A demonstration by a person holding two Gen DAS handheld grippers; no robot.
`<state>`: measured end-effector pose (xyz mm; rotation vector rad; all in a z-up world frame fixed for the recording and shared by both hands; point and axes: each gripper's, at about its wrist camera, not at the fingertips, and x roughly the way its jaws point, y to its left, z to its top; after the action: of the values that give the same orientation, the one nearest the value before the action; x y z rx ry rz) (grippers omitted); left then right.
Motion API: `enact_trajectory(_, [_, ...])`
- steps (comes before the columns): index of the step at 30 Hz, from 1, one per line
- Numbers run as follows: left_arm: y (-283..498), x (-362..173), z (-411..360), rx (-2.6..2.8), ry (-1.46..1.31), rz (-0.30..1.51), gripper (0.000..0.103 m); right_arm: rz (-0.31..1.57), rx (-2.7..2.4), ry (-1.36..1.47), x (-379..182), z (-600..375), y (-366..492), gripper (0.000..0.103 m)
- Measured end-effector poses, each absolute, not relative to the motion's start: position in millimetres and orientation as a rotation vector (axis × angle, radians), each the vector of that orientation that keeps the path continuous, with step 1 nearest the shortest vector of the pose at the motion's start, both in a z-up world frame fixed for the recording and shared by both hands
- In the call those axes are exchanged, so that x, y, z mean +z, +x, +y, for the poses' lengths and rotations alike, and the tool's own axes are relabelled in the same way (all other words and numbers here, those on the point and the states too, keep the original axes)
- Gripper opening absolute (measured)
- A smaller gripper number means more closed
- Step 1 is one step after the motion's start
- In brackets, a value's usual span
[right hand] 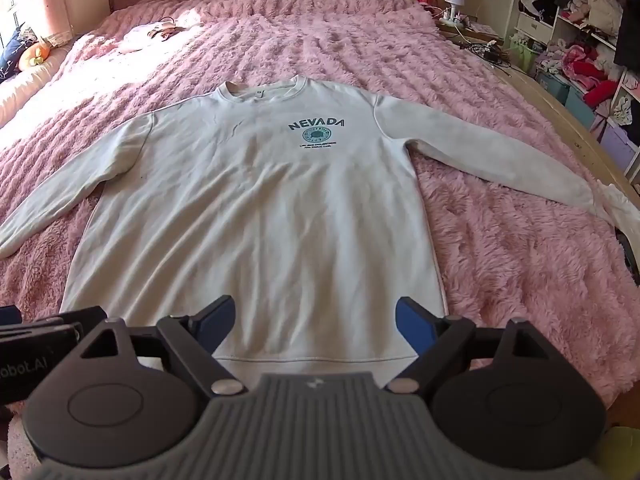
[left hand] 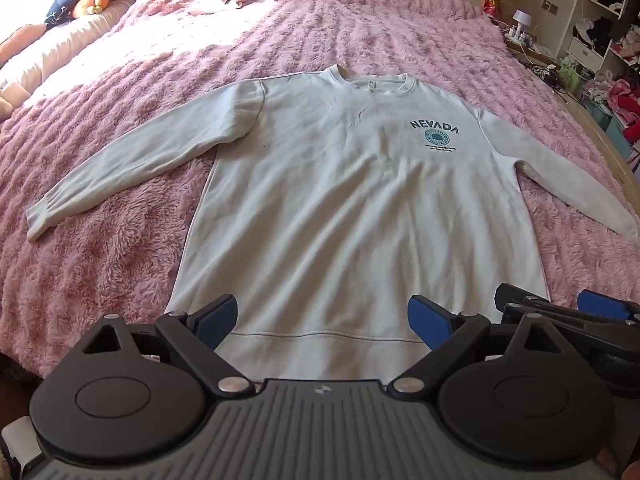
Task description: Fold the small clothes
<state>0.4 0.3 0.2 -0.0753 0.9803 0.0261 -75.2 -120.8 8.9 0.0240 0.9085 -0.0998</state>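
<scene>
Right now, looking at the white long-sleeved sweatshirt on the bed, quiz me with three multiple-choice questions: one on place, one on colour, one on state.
1. Where does the white long-sleeved sweatshirt lie?
A. on the fluffy pink bedspread
B. on a shelf
C. on the floor

2. What colour is the NEVADA chest print?
A. red
B. dark teal
C. yellow

3. How is the sweatshirt arranged?
A. folded in half
B. rolled up
C. flat, sleeves spread

Answers: 1 A, pink pile surrounds it; 2 B, lettering and round badge are dark teal; 3 C, both sleeves angle outward and the hem lies flat near the open left gripper and right gripper.
</scene>
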Motion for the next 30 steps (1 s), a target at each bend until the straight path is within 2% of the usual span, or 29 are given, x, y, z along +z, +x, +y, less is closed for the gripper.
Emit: enact_trajectory(30, [2,-8,5,0.047,-0.071,1.016,0.103,0.911,-0.094,-0.005,9,-118,-75,0.083])
